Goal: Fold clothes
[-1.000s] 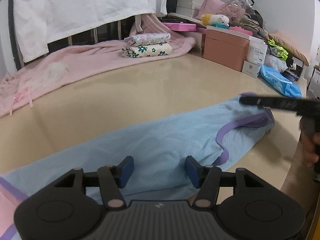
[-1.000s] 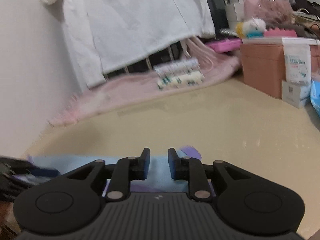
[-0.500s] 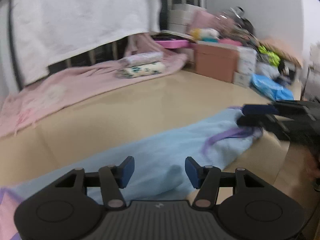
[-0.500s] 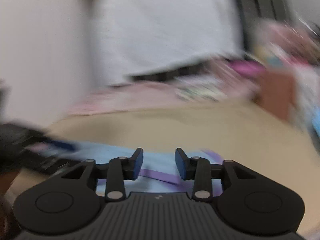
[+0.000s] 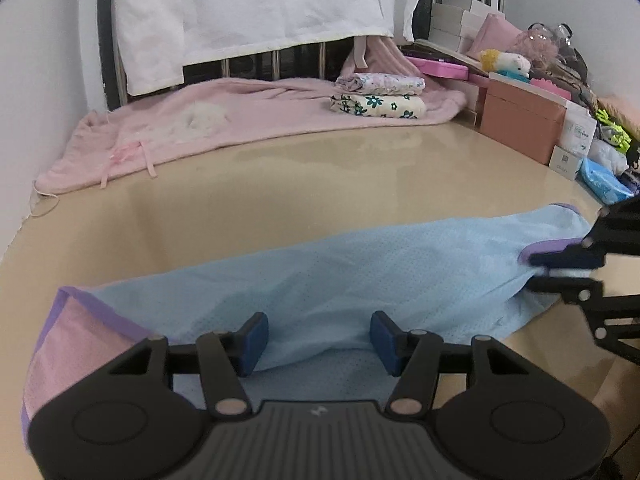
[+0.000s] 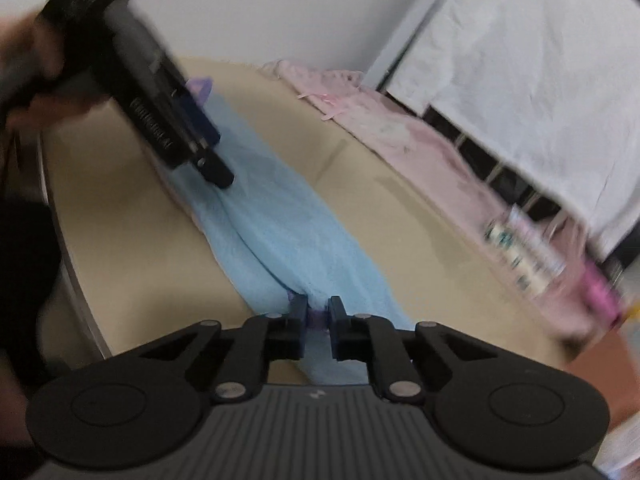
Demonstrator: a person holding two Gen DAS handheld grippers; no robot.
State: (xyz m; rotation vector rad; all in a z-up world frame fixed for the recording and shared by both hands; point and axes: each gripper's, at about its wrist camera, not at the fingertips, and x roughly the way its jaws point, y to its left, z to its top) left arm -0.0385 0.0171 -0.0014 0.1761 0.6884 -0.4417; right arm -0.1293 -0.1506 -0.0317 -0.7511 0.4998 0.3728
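While its jaws have just been closing, the right gripper (image 6: 318, 314) pinches the purple-trimmed end of the light blue garment (image 5: 360, 276), cloth caught between its pads. Left gripper (image 5: 316, 334): jaws apart, straddling a raised fold of the same garment near its other end, pads not pressing. Garment: stretched lengthwise along the near edge of the beige table (image 5: 280, 184), pink panel with purple border at the left end. Beyond: pink blanket (image 5: 224, 120), two folded floral cloths (image 5: 378, 96) stacked upon it, white sheet (image 5: 256, 8) hanging behind, terracotta box (image 5: 520, 124) at right.
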